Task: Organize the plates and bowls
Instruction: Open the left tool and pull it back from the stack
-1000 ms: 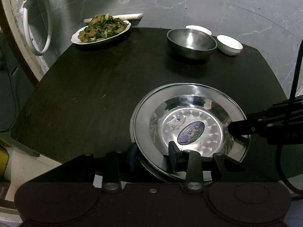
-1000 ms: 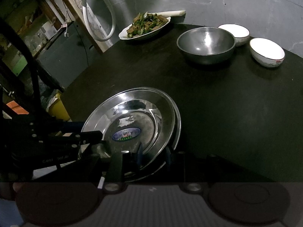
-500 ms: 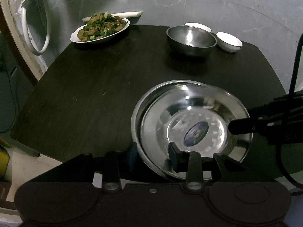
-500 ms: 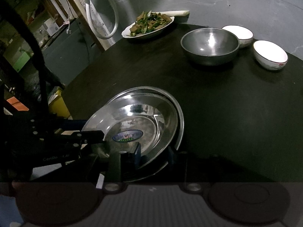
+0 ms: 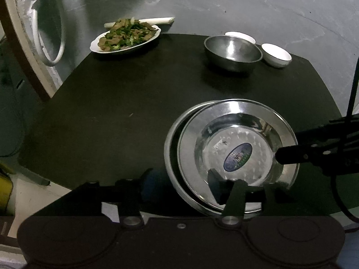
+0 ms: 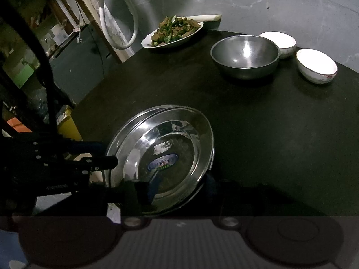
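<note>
Both claws, left gripper [image 5: 179, 179] and right gripper [image 6: 179, 185], seemingly released, just widened astride stacked steel plates [image 5: 235, 150]; right view alone: junk-filled shelves [image 6: 29, 51].

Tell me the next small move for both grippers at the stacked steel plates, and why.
Probably draw both back off the rim. The upper steel plate already sits nested in the lower steel plate, and the left gripper and right gripper, jaws just opened, straddle the rim without pinching.

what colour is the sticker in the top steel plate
Blue oval sticker with a white edge and some green, clearest in the left wrist view.
</note>
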